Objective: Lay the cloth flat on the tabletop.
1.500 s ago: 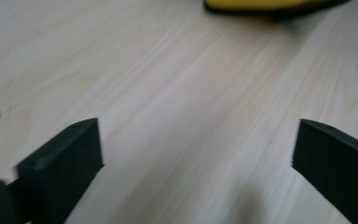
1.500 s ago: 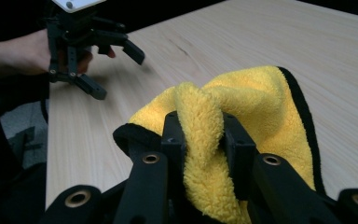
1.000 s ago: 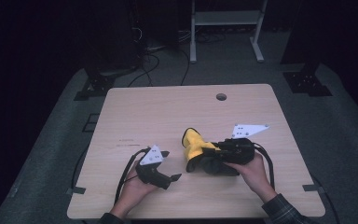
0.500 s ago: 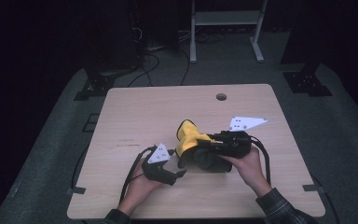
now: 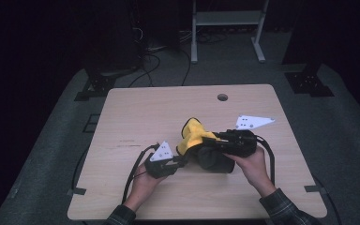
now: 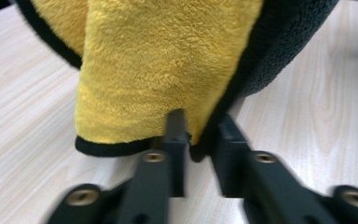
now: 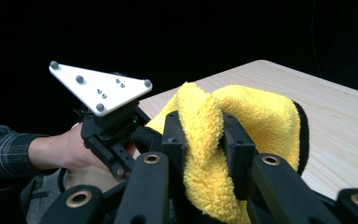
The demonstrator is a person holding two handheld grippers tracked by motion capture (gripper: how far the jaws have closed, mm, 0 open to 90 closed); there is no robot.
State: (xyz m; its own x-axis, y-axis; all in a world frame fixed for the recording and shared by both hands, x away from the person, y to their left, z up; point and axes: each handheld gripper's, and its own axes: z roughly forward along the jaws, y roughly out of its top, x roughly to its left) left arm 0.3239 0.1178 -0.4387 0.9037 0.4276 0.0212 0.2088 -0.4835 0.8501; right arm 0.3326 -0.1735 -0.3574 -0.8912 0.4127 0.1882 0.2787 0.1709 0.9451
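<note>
Light falls from above onto the wooden table (image 5: 136,117), which stands bright while the room around it sinks into near black. Beside the table's near edge, the jaws in the left gripper view are blurred; the yellow cloth (image 6: 158,60) shows soft, close focus without glare.

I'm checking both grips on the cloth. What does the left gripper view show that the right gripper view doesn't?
Left gripper view: the left claw, having just closed, pinches the black-trimmed corner of the yellow cloth, whose dark reverse side hangs to the right above the table.

Right gripper view: the right claw clamps a bunched fold of the cloth, and the left claw with its grey plate is seen from outside, in a hand.

Both: the yellow cloth, gripped, over the wooden table.
</note>
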